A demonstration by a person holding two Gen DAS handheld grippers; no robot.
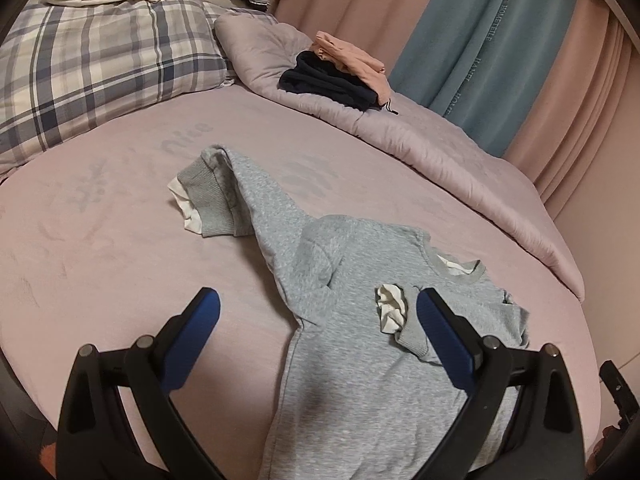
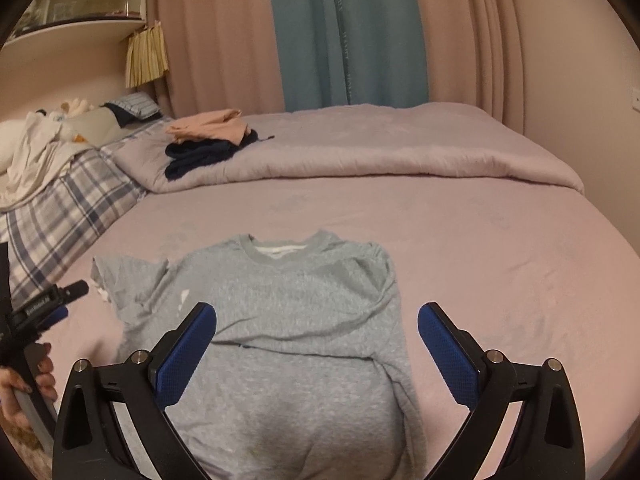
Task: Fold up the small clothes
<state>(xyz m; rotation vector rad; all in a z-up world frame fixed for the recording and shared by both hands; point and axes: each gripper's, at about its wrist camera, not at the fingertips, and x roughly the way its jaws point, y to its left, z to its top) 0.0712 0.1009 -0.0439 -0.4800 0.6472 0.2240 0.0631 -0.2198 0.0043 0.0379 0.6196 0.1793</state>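
Here I see a pink bed sheet (image 2: 500, 248) with the grey sweatshirt (image 2: 288, 320) lying flat in the middle. My left gripper (image 1: 318, 318) and right gripper (image 2: 317, 330) both gape wide, holding nothing. Pink-and-blue curtains (image 2: 344, 32) hang behind a rolled quilt (image 2: 400, 148).

Grey sweatshirt (image 2: 280, 312) flat on pink bed, collar away, one sleeve folded across chest, other sleeve stretched out sideways.

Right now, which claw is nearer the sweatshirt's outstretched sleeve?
Left. The left claw hangs open beside the outstretched sleeve; the right claw hangs open over the sweatshirt's opposite, folded-in side.
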